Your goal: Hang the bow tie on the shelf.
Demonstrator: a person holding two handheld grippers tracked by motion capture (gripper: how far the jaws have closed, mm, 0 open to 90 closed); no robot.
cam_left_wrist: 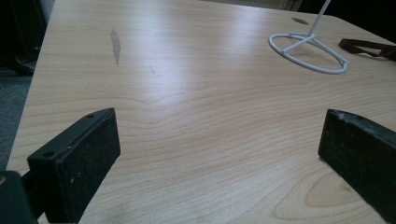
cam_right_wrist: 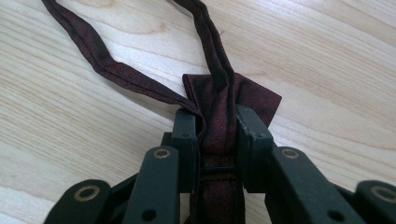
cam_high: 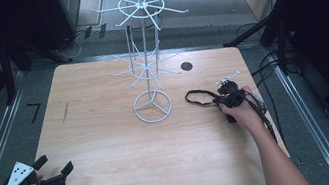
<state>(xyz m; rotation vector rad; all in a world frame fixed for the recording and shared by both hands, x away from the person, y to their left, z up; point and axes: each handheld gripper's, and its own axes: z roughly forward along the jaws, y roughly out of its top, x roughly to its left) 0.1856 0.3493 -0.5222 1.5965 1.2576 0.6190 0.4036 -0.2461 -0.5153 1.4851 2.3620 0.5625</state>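
Black hand-held gripper (cam_right_wrist: pixel 215 135) pinches (tightly) — satiny maroon bow tie (cam_right_wrist: pixel 219 93).

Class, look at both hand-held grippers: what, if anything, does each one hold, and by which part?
The right hand-held gripper pinches the dark red bow tie at its knot, strap trailing on the table. The left hand-held gripper is open, holding nothing.

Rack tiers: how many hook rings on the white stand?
2. The top ring crowns the stand's pole, past the table's far edge in the high view. The lower ring sits midway down the pole, above the round base. None looks hidden.
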